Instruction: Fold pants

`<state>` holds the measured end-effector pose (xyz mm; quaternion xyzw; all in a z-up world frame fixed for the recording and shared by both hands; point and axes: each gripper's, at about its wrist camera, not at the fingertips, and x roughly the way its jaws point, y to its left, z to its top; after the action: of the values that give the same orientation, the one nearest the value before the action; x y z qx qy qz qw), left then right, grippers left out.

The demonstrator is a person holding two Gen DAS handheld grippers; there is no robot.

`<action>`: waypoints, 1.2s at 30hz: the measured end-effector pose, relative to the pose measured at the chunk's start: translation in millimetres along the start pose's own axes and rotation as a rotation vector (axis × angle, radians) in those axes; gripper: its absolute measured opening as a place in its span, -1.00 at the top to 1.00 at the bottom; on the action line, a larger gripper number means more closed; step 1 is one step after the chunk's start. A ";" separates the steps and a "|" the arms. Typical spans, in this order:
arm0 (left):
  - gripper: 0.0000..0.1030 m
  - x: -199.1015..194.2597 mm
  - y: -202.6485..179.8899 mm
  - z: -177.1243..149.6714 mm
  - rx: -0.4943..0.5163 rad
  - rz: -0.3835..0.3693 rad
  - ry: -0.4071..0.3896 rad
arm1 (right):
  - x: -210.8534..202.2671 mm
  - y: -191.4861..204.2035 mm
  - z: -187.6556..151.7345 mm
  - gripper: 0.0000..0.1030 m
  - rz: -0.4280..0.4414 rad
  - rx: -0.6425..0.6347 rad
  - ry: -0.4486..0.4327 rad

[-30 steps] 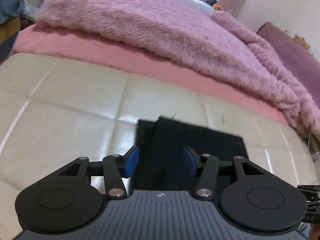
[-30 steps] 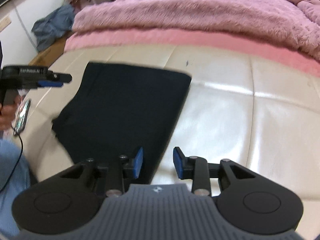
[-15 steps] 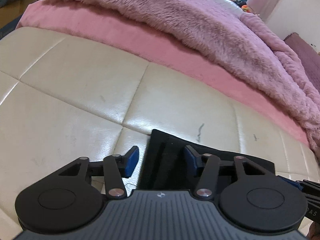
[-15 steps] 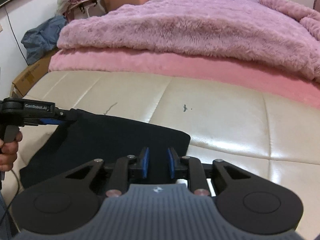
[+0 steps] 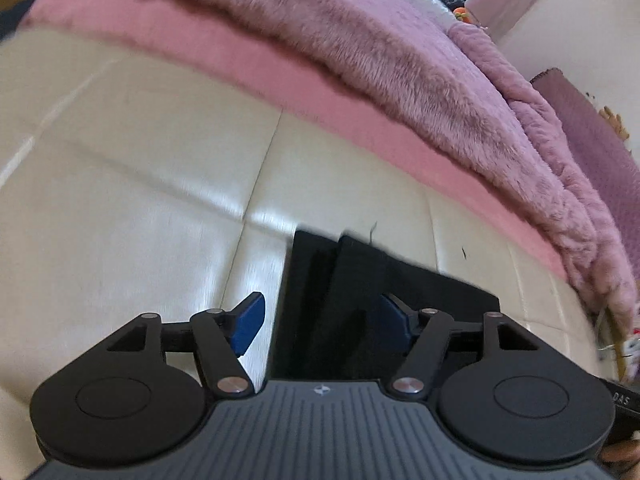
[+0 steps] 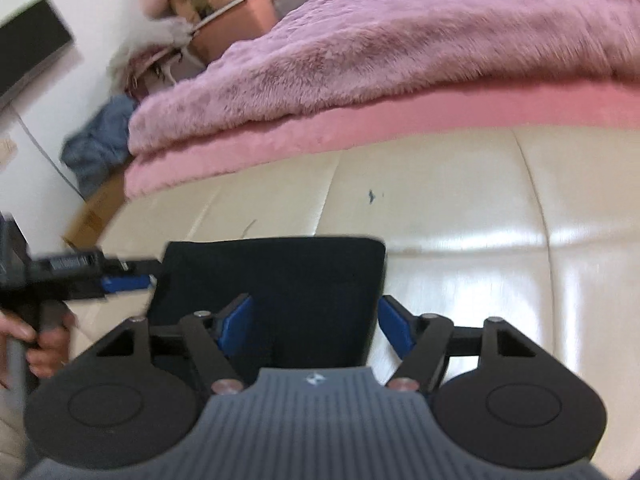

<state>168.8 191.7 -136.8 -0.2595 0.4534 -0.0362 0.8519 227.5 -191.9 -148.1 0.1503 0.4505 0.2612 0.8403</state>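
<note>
Surface: a cream quilted leather bench (image 5: 140, 168) with glossy seams runs along the foot of a bed; behind it lie a pink plush sheet (image 5: 248, 60) and a shaggy mauve fur blanket (image 5: 400, 48).
Background: in the right wrist view, a crumpled blue-grey garment (image 6: 100, 144) and a brown cardboard box (image 6: 96, 216) sit by the white wall at the bed's corner.
Pants: the folded black fabric pants (image 6: 276, 276) lie flat on the bench as a compact rectangle, well short of the pink sheet.
Long axis: in the right wrist view the rectangle's longer side runs left to right, its far edge nearly parallel to the bed's edge; in the left wrist view a folded layer edge (image 5: 340, 272) runs away from the camera.
Left gripper: the left gripper (image 5: 320, 320) has its blue pads spread wide over the near left edge of the pants, holding nothing.
Right gripper: the right gripper (image 6: 316, 320) is also spread wide, its pads straddling the near right corner without pinching it.
Change: half a second ago the right pads were nearly pressed together at the cloth's edge; now they stand far apart. The left gripper's spread is much as before.
</note>
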 end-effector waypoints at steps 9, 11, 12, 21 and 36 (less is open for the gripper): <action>-0.35 8.8 20.1 -17.3 -0.091 -0.074 0.065 | 4.7 -36.9 -32.3 -0.23 0.117 0.300 0.076; -0.35 11.6 24.5 -16.9 -0.112 -0.089 0.071 | 8.3 -39.8 -36.1 -0.22 0.132 0.324 0.086; -0.35 12.5 26.7 -16.6 -0.125 -0.098 0.073 | 9.3 -41.0 -37.1 -0.22 0.146 0.333 0.083; -0.25 23.8 29.2 -11.8 -0.129 -0.157 0.087 | 34.7 -45.7 -31.8 -0.03 0.252 0.393 0.116; 0.38 25.0 20.0 -13.9 -0.190 -0.163 0.042 | 38.9 -65.6 -32.4 0.61 0.273 0.489 0.156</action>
<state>169.0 195.8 -171.5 -0.3741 0.4501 -0.0679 0.8080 238.1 -222.6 -224.2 0.3873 0.5389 0.2662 0.6990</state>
